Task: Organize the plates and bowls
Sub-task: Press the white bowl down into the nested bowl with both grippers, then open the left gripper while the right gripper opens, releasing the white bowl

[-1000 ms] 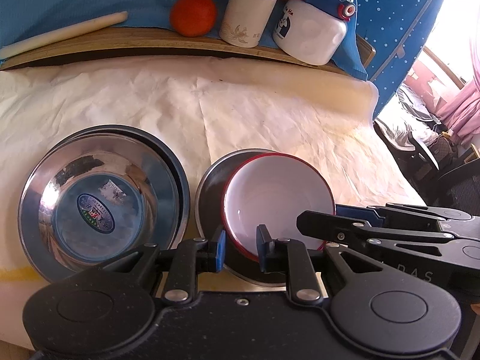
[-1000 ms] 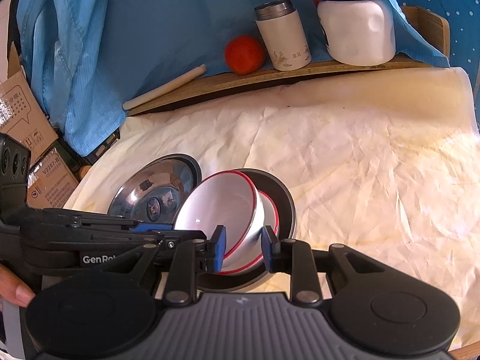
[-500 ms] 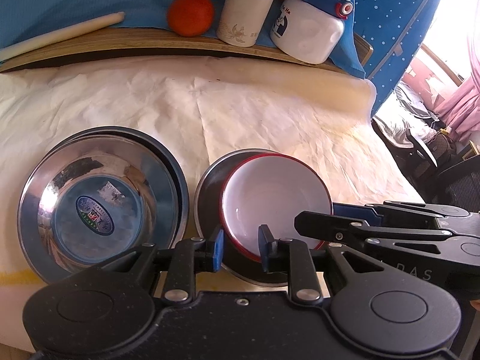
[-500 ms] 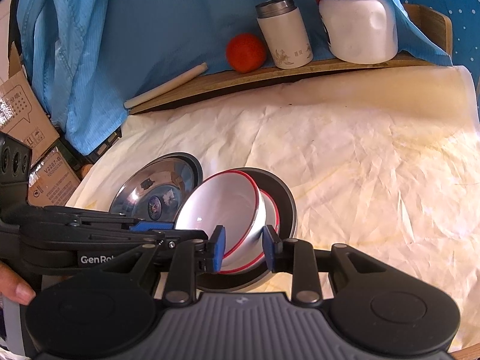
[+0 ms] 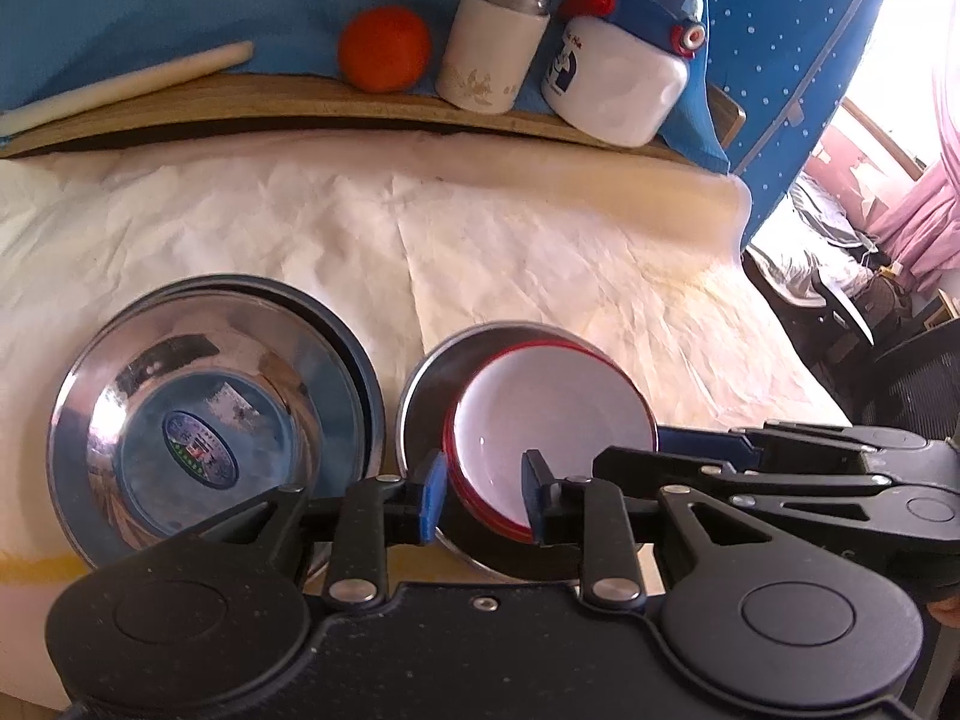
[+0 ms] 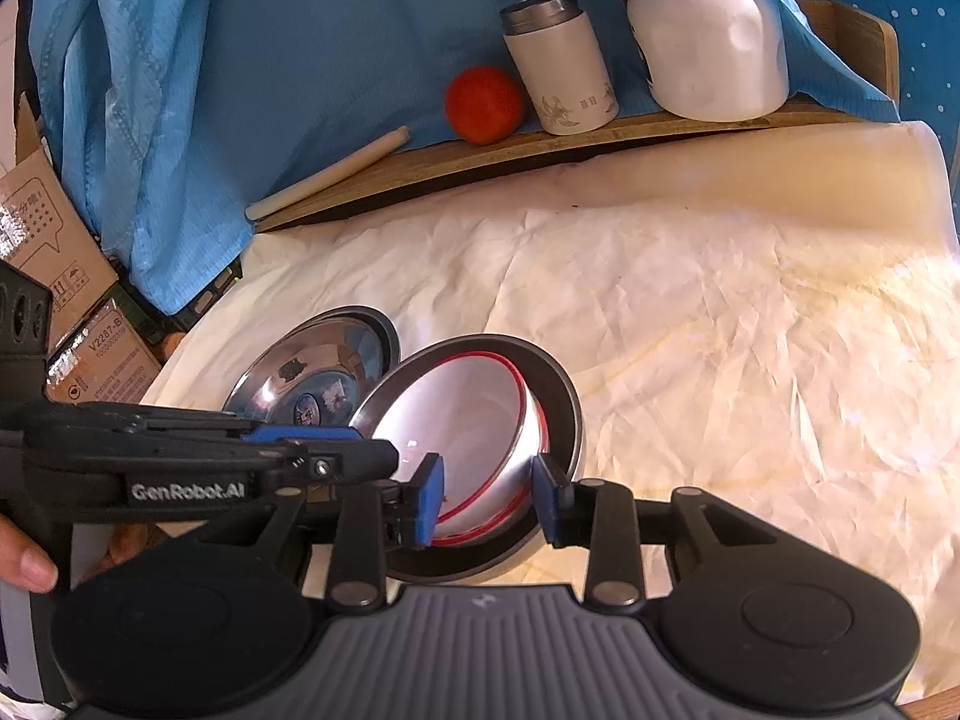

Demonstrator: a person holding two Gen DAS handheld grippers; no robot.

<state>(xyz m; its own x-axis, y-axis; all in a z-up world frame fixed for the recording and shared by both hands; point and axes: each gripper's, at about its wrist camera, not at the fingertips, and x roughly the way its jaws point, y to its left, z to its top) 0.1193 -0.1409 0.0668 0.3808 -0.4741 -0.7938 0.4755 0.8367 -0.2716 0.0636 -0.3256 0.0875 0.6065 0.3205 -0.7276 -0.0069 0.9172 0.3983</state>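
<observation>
Both grippers meet at one white bowl with a red rim [image 5: 552, 426], which sits tilted inside a dark round plate [image 5: 420, 414] on the crumpled white paper [image 5: 540, 240] covering the table. The left gripper [image 5: 483, 495] has the bowl's near rim between its blue-padded fingers, and its jaws are opening; a gap shows beside the left pad, so the pads no longer seem to press on the rim. The right gripper [image 6: 487, 498] straddles the bowl's wall from the other side, its jaws opening too, one finger inside the bowl and one outside, with the outer pad standing clear of the wall. To the left of the left gripper, close beside the dark plate, lies a shiny steel bowl [image 5: 204, 432] nested in another dark plate [image 5: 360, 360]; a round sticker shows on its bottom. Well beyond both grippers, a wooden board [image 5: 300, 102] along the blue cloth carries a pale stick [image 5: 126, 87], an orange [image 5: 384, 48], a white flask [image 5: 492, 51] and a white bottle with a blue cap [image 5: 618, 72]. Part of a hand [image 6: 24, 558] shows behind the left gripper in the right wrist view.
</observation>
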